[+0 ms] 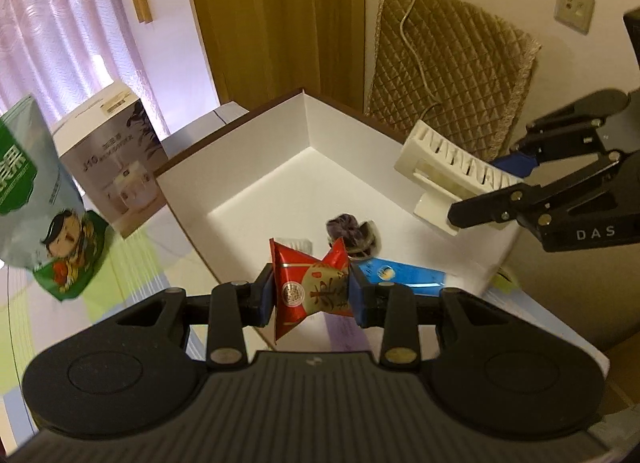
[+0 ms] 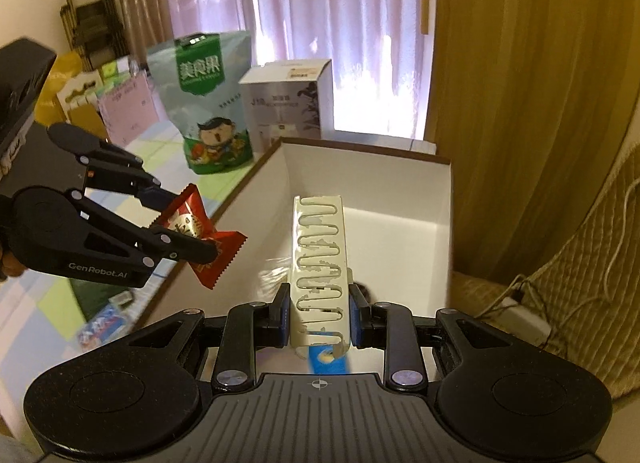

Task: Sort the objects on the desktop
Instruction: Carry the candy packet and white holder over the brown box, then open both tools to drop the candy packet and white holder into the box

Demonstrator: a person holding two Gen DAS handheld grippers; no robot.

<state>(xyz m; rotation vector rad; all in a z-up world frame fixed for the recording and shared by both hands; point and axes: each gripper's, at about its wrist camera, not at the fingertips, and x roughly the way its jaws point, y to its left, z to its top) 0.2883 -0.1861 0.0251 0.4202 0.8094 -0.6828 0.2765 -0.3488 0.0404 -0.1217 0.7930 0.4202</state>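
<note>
My left gripper (image 1: 311,294) is shut on a red candy packet (image 1: 310,285) with gold print, held over the near edge of a white open box (image 1: 280,135). The same packet (image 2: 200,237) and left gripper (image 2: 188,225) show at the left of the right wrist view. My right gripper (image 2: 319,311) is shut on a cream slotted plastic rack (image 2: 320,263), held above the box interior (image 2: 400,223). From the left wrist view the rack (image 1: 452,179) and right gripper (image 1: 492,187) hang over the box's right side. A blue packet (image 1: 404,273) and a dark purple wrapped item (image 1: 352,233) lie inside the box.
A green snack bag (image 2: 208,103) and a white carton (image 2: 288,99) stand left of the box on a checked tabletop (image 1: 132,263). A quilted cushion (image 1: 448,63) with a white cable leans on the wall. Small packets (image 2: 104,327) lie on the table. Curtains hang behind.
</note>
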